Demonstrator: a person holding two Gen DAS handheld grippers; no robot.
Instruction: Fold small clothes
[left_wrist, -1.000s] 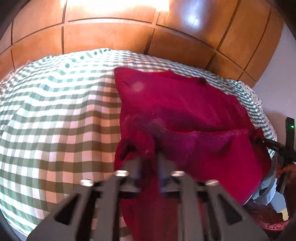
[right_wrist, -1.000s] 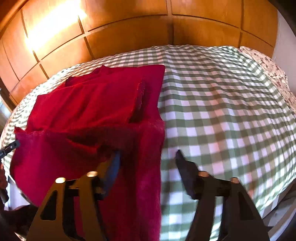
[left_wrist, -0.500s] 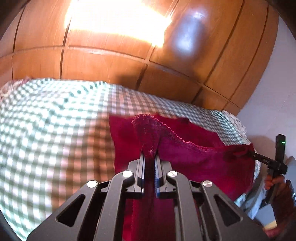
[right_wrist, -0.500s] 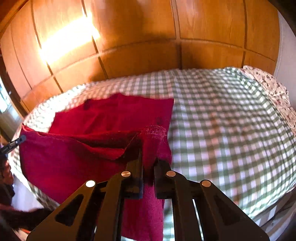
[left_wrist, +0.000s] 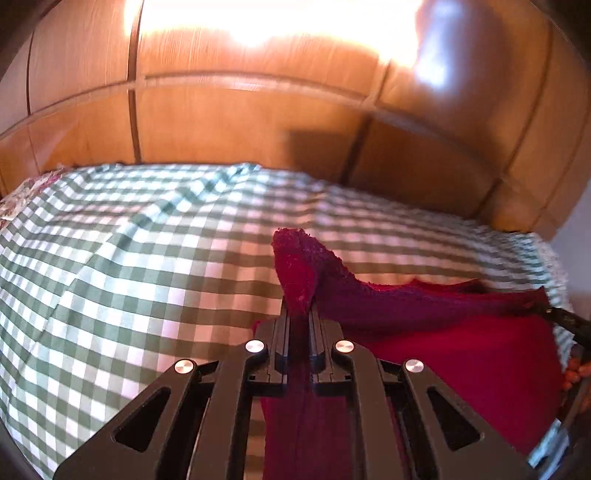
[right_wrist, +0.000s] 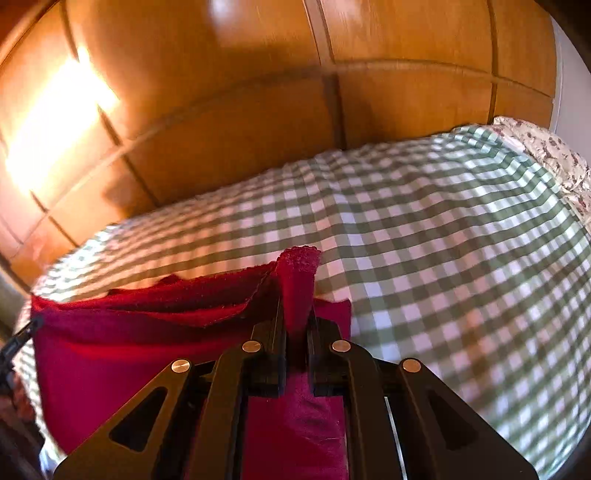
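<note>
Between the clamped jaws of the left gripper (left_wrist: 298, 314) and the right gripper (right_wrist: 296, 325), each pinching one corner, the fuzzy red knit garment (left_wrist: 461, 354) hangs stretched crosswise, its held edge spanning hand to hand above the green-checked bedsheet (left_wrist: 129, 266), wooden panelled wall (left_wrist: 240, 122) beyond.

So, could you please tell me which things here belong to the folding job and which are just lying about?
In the job:
- red garment
- left gripper, shut on it
- right gripper, shut on it

Lying about:
- checked sheet
- floral pillow
- wooden panels
</note>
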